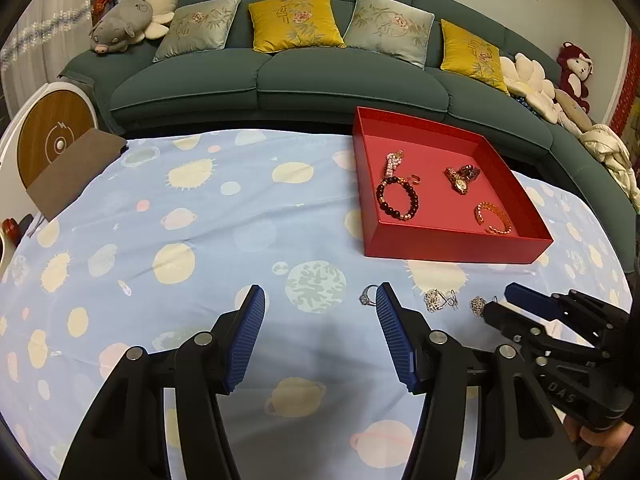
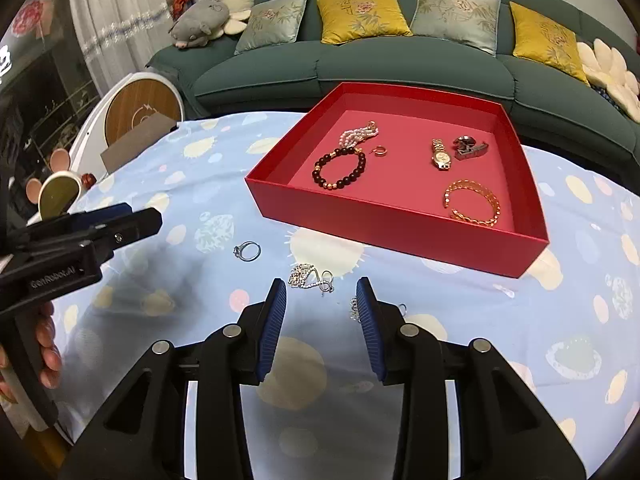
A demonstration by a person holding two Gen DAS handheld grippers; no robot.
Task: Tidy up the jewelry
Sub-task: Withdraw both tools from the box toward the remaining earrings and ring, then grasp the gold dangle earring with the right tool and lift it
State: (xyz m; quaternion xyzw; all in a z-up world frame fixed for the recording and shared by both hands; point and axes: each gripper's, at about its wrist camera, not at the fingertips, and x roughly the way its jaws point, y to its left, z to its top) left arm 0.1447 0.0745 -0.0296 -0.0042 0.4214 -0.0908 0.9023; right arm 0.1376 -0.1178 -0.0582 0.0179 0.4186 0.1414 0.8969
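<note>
Red tray [image 2: 400, 236] on the bench [image 2: 580, 300] holds a beaded bracelet [image 2: 340, 170], gold bangle [image 2: 474, 202] and watch [image 2: 440, 156]. A silver ring [image 2: 247, 251] and sparkly earring [image 2: 310, 276] lie on the cloth before it. Left gripper [image 1: 320, 332] and right gripper [image 2: 321, 320] both have fingers spread wide, holding nothing.

The tablecloth [image 1: 240, 208] is pale blue, dotted with cream, pink and grey-green planets. On it sits a box [image 2: 400, 236] of bright red, its floor a softer rose. Inside lie a bracelet [image 2: 340, 169] of dark maroon beads with a few gold ones, a gold bangle [image 2: 474, 202], a gold watch [image 2: 440, 155] and a pink-and-white pearl strand [image 2: 358, 134]. A silver ring [image 2: 247, 251] glints on the cloth. Both grippers [image 1: 320, 336] [image 2: 322, 324] are black with ribbed blue pads [image 1: 248, 340]. The sofa [image 1: 280, 76] behind is deep teal, carrying mustard-yellow and silvery grey-blue cushions embroidered with flowers.
</note>
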